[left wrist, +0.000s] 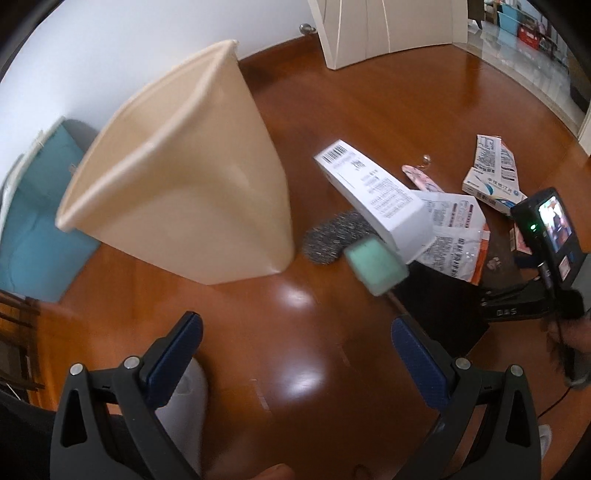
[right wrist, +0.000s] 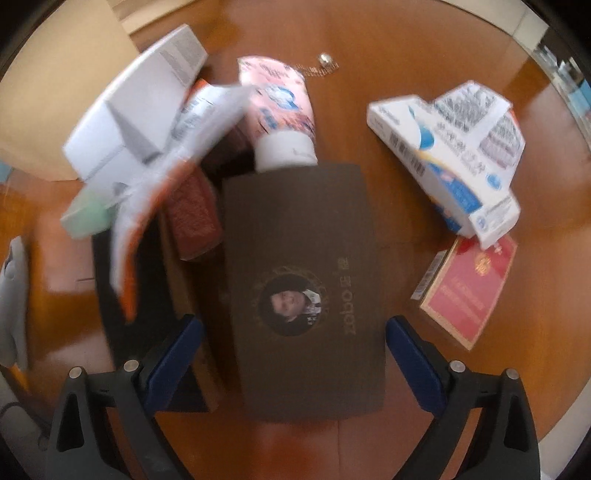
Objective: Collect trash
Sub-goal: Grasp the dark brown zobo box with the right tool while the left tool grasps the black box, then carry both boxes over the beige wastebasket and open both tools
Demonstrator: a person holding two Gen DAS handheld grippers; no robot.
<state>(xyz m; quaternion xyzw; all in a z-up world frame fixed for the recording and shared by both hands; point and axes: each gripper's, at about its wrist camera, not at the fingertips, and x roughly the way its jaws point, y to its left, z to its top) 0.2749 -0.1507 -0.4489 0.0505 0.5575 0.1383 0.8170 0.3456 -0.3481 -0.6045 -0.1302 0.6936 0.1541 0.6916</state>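
Observation:
A beige bin (left wrist: 184, 177) stands on the wooden floor, up and left of my open, empty left gripper (left wrist: 295, 321). Trash lies to the bin's right: a white barcoded box (left wrist: 373, 192), a green block (left wrist: 375, 266), a grey scrubber (left wrist: 332, 236), and an orange-and-white packet (left wrist: 454, 240). My right gripper (right wrist: 293, 322) points straight down over a dark brown box (right wrist: 303, 258) with a round portrait. Its jaws straddle the box's near end with gaps on both sides, open. Around it are a pink tube (right wrist: 280, 107), a blue-and-white medicine box (right wrist: 454, 162) and a red box (right wrist: 469, 291).
A teal cushion-like thing (left wrist: 40, 206) lies against the wall left of the bin. A white cabinet (left wrist: 388, 29) stands at the far side. A small metal bell on a chain (right wrist: 325, 61) lies beyond the tube. Bare floor (left wrist: 295, 295) shows ahead of the left gripper.

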